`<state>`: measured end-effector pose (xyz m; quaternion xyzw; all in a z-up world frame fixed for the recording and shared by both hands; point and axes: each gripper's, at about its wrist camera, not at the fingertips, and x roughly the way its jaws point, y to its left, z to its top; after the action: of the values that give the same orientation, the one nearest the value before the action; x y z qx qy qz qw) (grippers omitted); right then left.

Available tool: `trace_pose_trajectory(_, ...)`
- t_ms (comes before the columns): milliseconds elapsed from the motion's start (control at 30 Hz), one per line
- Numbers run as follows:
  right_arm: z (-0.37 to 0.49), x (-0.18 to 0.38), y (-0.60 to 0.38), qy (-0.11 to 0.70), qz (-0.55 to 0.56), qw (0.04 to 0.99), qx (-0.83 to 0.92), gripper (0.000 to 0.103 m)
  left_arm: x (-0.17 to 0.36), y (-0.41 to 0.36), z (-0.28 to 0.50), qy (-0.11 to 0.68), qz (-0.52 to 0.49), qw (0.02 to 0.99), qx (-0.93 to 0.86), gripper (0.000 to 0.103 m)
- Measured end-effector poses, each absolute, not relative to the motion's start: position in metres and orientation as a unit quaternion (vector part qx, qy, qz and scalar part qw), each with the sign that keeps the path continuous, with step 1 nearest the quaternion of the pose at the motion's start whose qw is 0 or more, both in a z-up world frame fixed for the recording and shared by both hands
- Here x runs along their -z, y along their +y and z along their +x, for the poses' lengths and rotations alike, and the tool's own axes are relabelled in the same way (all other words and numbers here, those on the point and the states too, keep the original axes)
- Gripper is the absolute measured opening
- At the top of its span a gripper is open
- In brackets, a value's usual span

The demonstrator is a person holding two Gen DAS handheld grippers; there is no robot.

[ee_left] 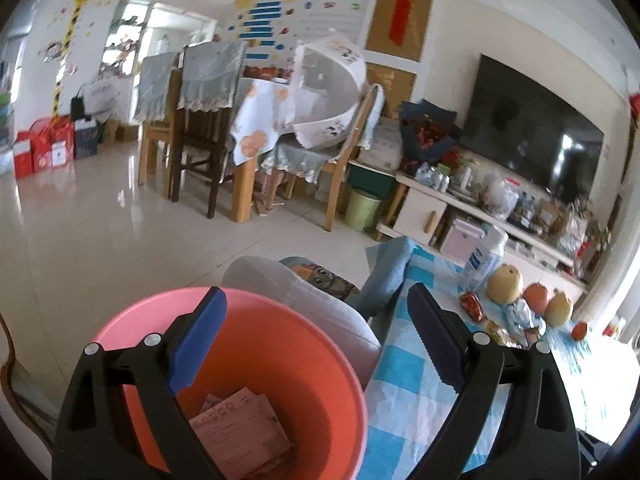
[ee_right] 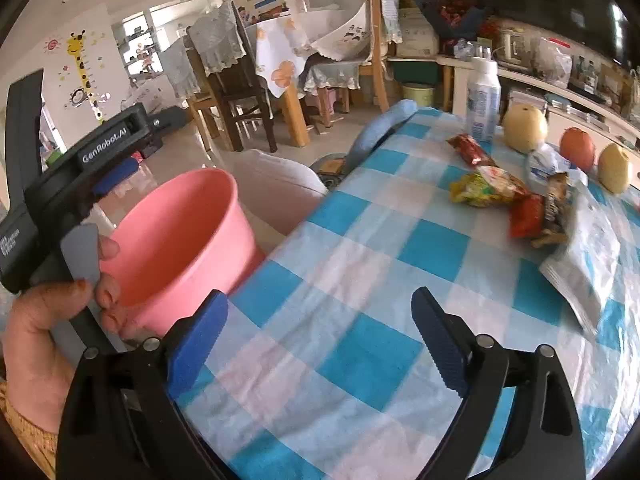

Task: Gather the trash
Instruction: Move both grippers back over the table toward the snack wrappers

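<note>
Glossy tile floor [ee_left: 100,220], dining chairs [ee_left: 200,120], wall TV [ee_left: 532,136]

i count: one pink bucket [ee_right: 188,240] at left; one white bottle [ee_right: 484,96] far; three pale or orange fruits [ee_right: 525,128] far right; about four snack wrappers [ee_right: 490,188] on one checked tablecloth [ee_right: 360,280].

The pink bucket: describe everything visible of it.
The pink bucket is a smooth, plastic-looking round pail, wider at the rim than lower down, standing upright beside the edge of the blue-checked tablecloth, lower than the tabletop. Its base is out of view. Inside lie printed paper sheets. The open left tongs hover above its mouth; no contact with it is visible.
</note>
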<state>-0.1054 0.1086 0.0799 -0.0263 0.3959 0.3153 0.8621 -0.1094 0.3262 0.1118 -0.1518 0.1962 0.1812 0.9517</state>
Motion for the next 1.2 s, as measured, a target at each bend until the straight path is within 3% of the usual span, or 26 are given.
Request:
trace_pose_trajectory(167, -0.109, -0.079, 0.093, 0.393, -0.024, 0.868, -0.304, 0.094, -0.109, 0.308, -0.096, 0.242, -0.134, 0.946, -0.171, 0.092)
trace_pose_trajectory(1200, -0.096, -0.085, -0.004, 0.390, 0.064, 0.881, -0.261, 0.096, -0.089, 0.225, -0.058, 0.306, -0.127, 0.940, -0.078, 0.092)
